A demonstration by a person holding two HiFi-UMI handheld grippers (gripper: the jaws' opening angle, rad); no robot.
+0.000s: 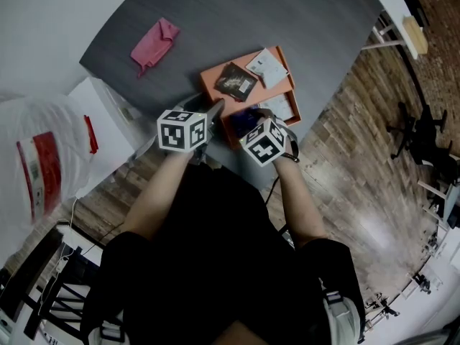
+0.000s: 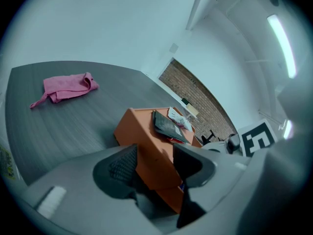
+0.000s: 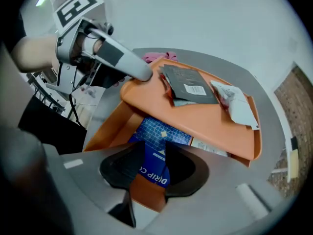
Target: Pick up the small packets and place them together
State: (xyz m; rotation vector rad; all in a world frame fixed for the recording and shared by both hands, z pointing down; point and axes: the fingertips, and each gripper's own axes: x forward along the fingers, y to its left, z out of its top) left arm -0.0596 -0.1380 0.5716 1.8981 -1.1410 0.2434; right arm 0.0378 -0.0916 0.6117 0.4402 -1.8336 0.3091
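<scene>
Head view: The orange box (image 1: 227, 129) stands at the near edge of the table (image 1: 237, 13), well apart from the pink cloth (image 1: 154, 43) toward the far left edge. Its lid (image 1: 214, 77) carries a dark packet (image 1: 235, 82) and a white packet (image 1: 267, 66), lying just beside each other; this appears to be the collecting place. A second pale packet (image 1: 279, 107) lies in the box below. Your left tongs (image 1: 210, 112) meet the lid's near left corner. Your right tongs (image 1: 251, 123) point steeply down into the box.

Left gripper view: The left tongs are clenched on the lid's corner, with orange filling the gap between both pads. This grip likely keeps the lid raised and steady so that the compartment beneath stays reachable.

Right gripper view: The right tongs are clamped on a blue packet (image 3: 155, 148), which stands between the pads inside the box, under the lid's overhang. The two packets on the lid lie above and beyond the tongs, toward the far side of the table.
</scene>
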